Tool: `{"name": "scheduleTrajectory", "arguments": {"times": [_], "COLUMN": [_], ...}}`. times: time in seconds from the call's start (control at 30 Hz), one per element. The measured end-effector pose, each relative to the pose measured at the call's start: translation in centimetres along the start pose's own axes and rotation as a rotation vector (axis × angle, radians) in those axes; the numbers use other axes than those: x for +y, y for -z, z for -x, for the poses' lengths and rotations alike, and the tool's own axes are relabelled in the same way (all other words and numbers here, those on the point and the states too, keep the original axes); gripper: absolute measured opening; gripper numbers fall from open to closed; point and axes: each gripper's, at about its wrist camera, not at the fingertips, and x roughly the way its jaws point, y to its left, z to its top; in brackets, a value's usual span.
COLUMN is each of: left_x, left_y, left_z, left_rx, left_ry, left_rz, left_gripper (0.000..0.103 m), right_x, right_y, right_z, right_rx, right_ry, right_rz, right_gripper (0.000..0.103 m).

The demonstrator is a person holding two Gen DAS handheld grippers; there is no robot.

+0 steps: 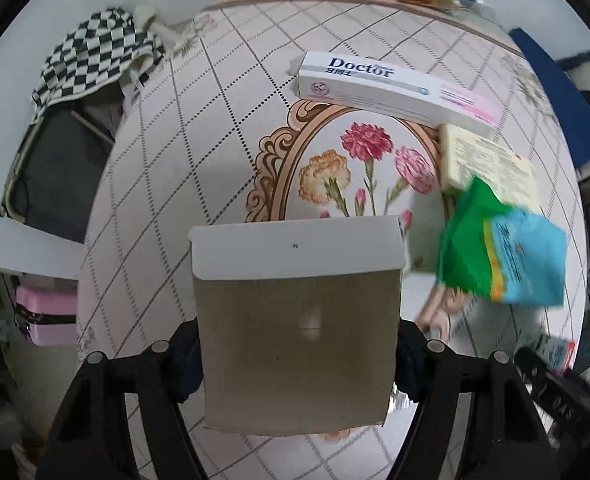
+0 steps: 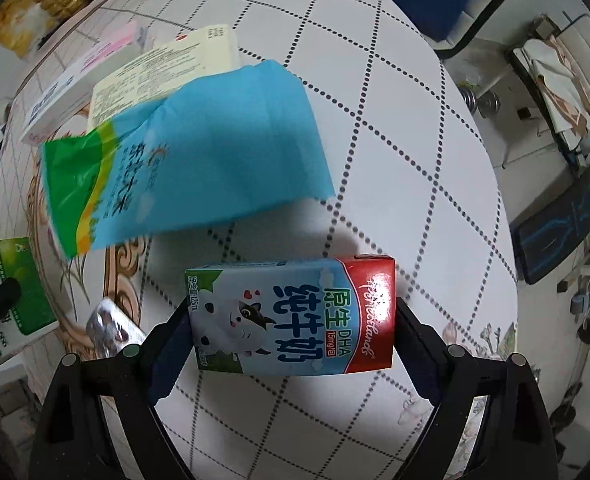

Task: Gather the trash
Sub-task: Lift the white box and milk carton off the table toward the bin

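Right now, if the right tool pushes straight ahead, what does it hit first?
Probably the blue-green bag, lying just past the milk carton held in the right tool. Depth is unclear; it might pass over it.

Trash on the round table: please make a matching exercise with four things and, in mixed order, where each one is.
Things:
1. milk carton
2. open cardboard box
3. Doctor toothpaste box
4. blister pack

Places:
A. lying on the table, far side
B. in the right claw
C. on the table beside the right claw
D. in the left claw

Pairs: 1-B, 2-D, 3-A, 4-C
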Motion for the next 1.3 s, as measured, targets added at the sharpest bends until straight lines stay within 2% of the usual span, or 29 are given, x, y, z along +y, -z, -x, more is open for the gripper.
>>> {"name": "scheduleTrajectory", "arguments": {"times": [0.27,0.47,0.7,0.8,0.9,1.07,1.2,1.3], "left_x": [1.4,5.0,9.3,11.2,12.5,13.5,13.3,13.1], "left_y": [6.3,13.2,22.1,26.1,29.5,35.3,38.9,41.3], "left_z": [4.6,8.3,12.7,13.8,13.8,12.2,9.0,5.1], "left_rx": [-0.094,-0.134,-0.197,-0.2,-0.181,-0.1,-0.018,0.064], "left_ry": [0.008,0.083,0.134,0.158,0.17,0.202,0.218,0.233], "left_rz": [-0.037,-0.043,-0.117,-0.154,-0.192,-0.233,-0.242,-0.22], "left_gripper": [0.071,0.071,0.071,0.071,0.071,0.071,0.071,0.071], "right_x": [2.3,2.0,-0.4,-0.7,-1.1,-2.0,-3.3,-4.5], "right_y": [5.9,13.1,24.7,31.5,37.1,45.4,50.1,52.1], "right_z": [3.8,7.8,11.8,13.0,13.2,11.1,7.0,3.0], "right_rx": [-0.093,-0.146,-0.196,-0.207,-0.197,-0.122,-0.029,0.049], "right_ry": [0.008,-0.026,-0.083,-0.107,-0.111,-0.121,-0.13,-0.158], "right_rz": [0.113,0.141,0.103,0.072,0.052,0.052,0.032,-0.008], "right_gripper": [0.093,0.093,0.093,0.093,0.093,0.093,0.093,0.093]}}
